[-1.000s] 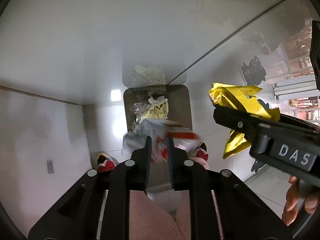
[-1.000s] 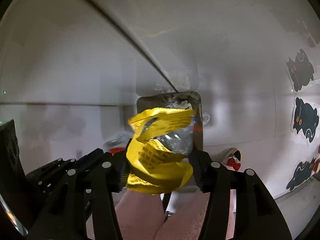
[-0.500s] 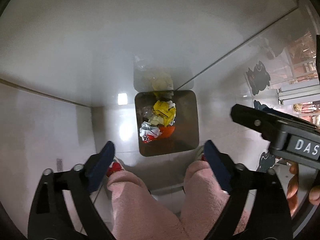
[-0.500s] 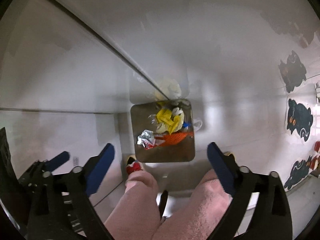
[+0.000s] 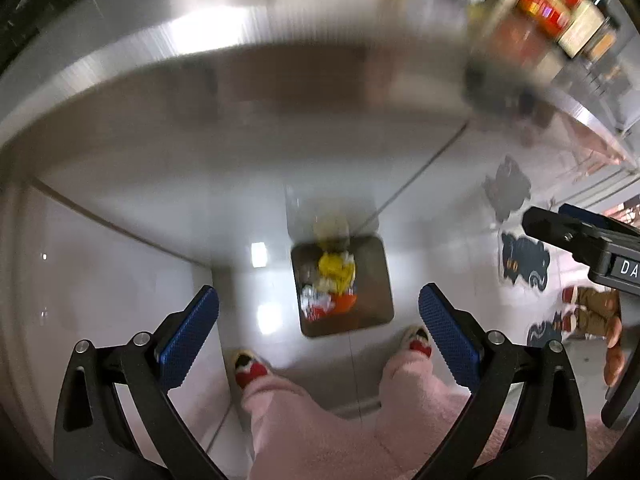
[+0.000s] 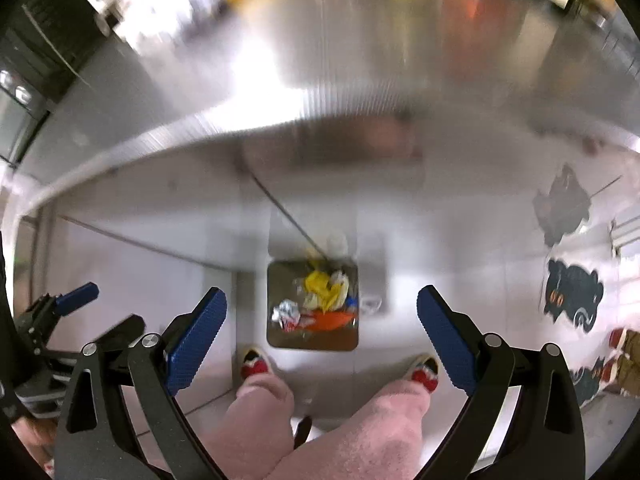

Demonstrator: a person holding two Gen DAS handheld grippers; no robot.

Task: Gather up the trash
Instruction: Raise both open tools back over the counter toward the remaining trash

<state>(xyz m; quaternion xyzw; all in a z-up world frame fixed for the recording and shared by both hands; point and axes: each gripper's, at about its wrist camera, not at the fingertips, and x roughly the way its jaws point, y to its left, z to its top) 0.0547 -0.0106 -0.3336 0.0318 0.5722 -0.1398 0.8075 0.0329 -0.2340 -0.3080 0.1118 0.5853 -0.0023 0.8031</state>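
A square brown bin (image 5: 376, 280) stands on the floor below, also in the right wrist view (image 6: 276, 320). In it lie a yellow wrapper (image 5: 334, 268), a white and red wrapper (image 5: 314, 306) and an orange piece (image 5: 344, 302); the right wrist view shows the yellow wrapper (image 6: 320, 286) and white wrapper (image 6: 286, 314) too. My left gripper (image 5: 318, 320) is open and empty, high above the bin. My right gripper (image 6: 322, 320) is open and empty, also high above it, and shows at the right of the left wrist view (image 5: 580, 240).
A steel counter edge (image 5: 200, 56) crosses the top, blurred, with bottles and jars (image 5: 560, 4) at the far right. The person's pink-trousered legs (image 5: 304, 420) and slippers (image 5: 248, 366) stand at the bin. Cat stickers (image 6: 574, 300) mark the right wall.
Both grippers opened and dropped their wrappers into the bin a second ago. Since then both have risen and tilted up, bringing the counter edge into view.
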